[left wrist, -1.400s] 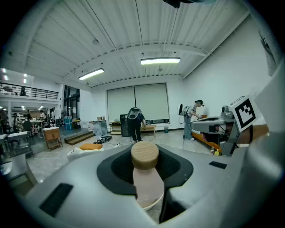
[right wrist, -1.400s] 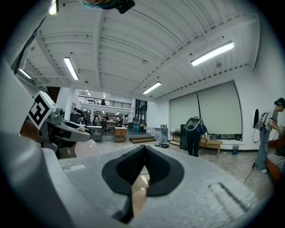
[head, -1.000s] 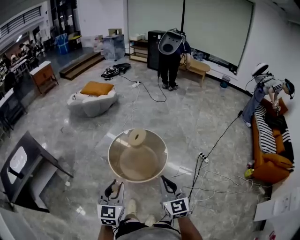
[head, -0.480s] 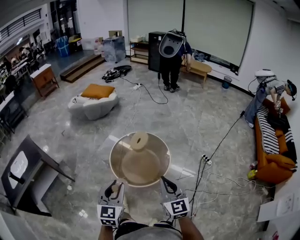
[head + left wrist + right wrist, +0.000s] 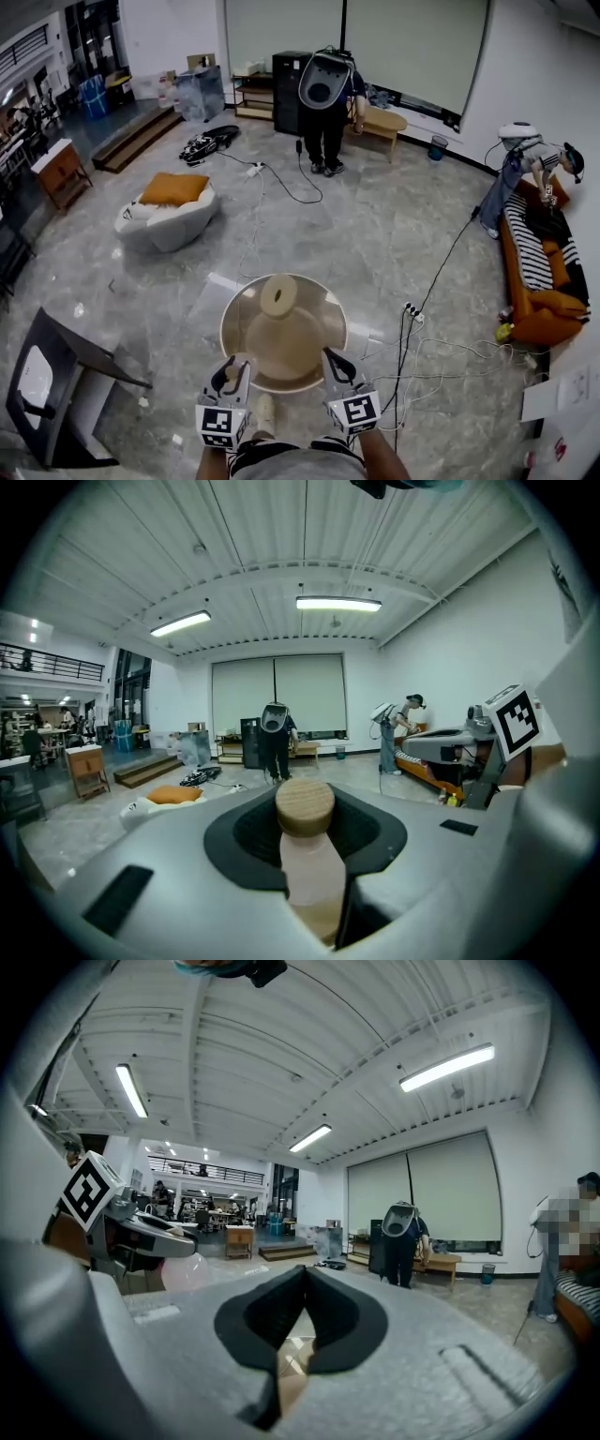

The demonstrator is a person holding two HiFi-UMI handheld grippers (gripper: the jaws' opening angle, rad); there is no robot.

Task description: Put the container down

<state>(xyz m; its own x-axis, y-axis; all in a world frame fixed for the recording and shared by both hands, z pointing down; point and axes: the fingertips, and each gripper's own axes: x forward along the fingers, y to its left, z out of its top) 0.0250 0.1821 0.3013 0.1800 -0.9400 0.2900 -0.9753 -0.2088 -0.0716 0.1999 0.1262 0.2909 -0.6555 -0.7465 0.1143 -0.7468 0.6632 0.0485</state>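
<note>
The grey stone floor (image 5: 394, 234) fills the head view. The round clear container (image 5: 281, 333) hangs above it at the centre, held up between both grippers. The left gripper (image 5: 231, 372), at 7 o'clock of its rim, grasps a wood-topped peg (image 5: 305, 808). The right gripper (image 5: 334, 364), at 5 o'clock, has its jaws clenched on the thin rim. This seems to be the carrying step. Next, both hands must lower the container level and together, and only then release it.

The container (image 5: 283, 333) between the left gripper (image 5: 231, 367) and right gripper (image 5: 332, 362), above the floor (image 5: 394, 234); a beanbag (image 5: 167, 220) well left, a sofa (image 5: 536, 295) far right, a person (image 5: 324, 112) standing beyond
</note>
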